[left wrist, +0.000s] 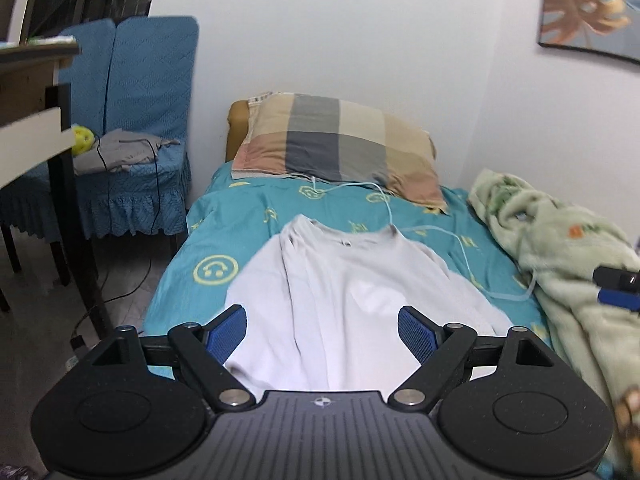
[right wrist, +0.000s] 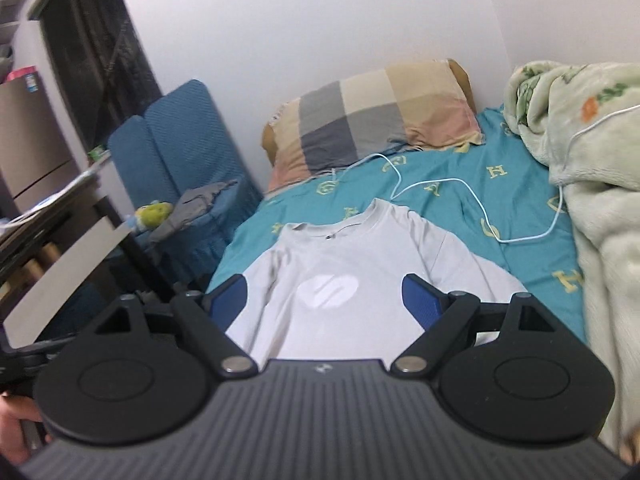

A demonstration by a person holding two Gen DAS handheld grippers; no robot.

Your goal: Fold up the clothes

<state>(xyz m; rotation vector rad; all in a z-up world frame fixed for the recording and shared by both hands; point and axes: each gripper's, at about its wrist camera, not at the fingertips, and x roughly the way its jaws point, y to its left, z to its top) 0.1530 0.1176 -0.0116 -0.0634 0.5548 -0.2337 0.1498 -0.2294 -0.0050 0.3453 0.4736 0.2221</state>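
Observation:
A pale grey T-shirt lies spread on the teal bed sheet, collar toward the pillow, its left side creased into a lengthwise fold. It also shows in the right wrist view with a white round logo on the chest. My left gripper is open and empty, hovering above the shirt's lower part. My right gripper is open and empty, also above the shirt's lower part. The right gripper's tip shows at the right edge of the left wrist view.
A checked pillow lies at the head of the bed. A light green blanket is heaped along the right side. A thin white cable runs across the sheet. A blue-covered chair with grey clothing and a desk stand at left.

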